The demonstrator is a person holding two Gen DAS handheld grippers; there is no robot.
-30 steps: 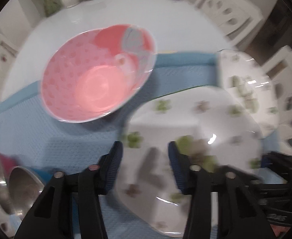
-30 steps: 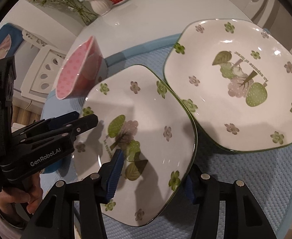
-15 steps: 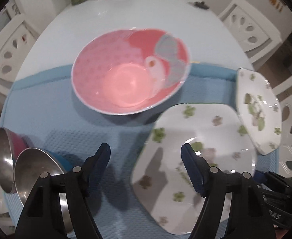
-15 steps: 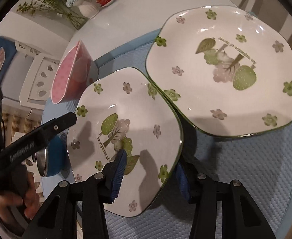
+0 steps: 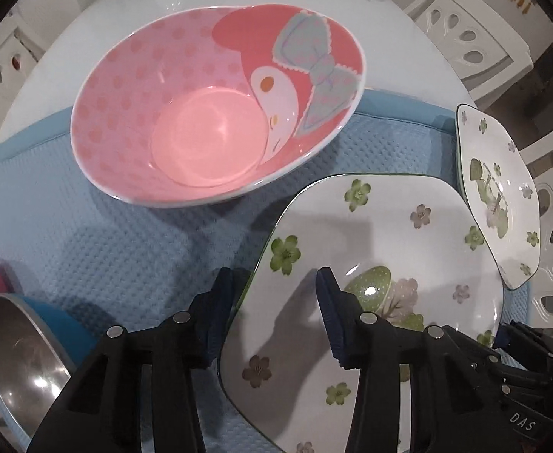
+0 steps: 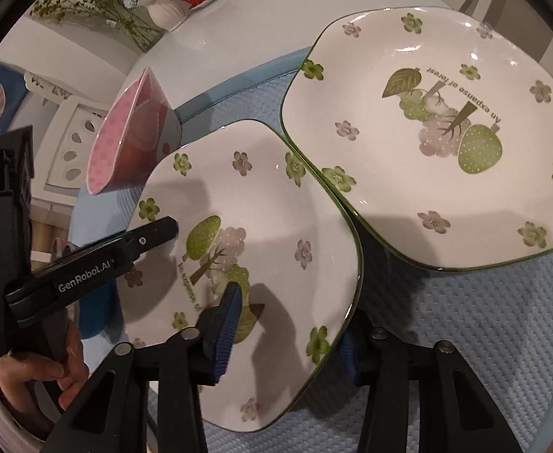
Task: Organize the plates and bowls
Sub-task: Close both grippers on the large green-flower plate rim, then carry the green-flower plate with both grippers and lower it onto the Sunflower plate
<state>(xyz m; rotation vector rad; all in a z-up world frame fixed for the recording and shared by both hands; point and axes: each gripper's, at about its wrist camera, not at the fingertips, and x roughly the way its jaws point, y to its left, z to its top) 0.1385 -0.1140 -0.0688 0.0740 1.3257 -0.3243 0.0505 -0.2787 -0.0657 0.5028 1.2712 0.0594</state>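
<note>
Both grippers point steeply down at the near flowered plate [image 6: 261, 204], which lies on the blue mat [image 5: 87, 234] at lower centre of each view, its far corner under the rim of the second flowered plate [image 6: 427, 132] at upper right. The left gripper [image 5: 276, 302] straddles the plate's left rim, jaws closing, one pad outside and one over the plate; a hand [image 6: 50, 373] grips its handle at lower left. The right gripper [image 6: 287, 324] straddles the near right rim, jaws narrowing; contact cannot be told. The pink bowl [image 5: 216, 102] sits upper left.
</note>
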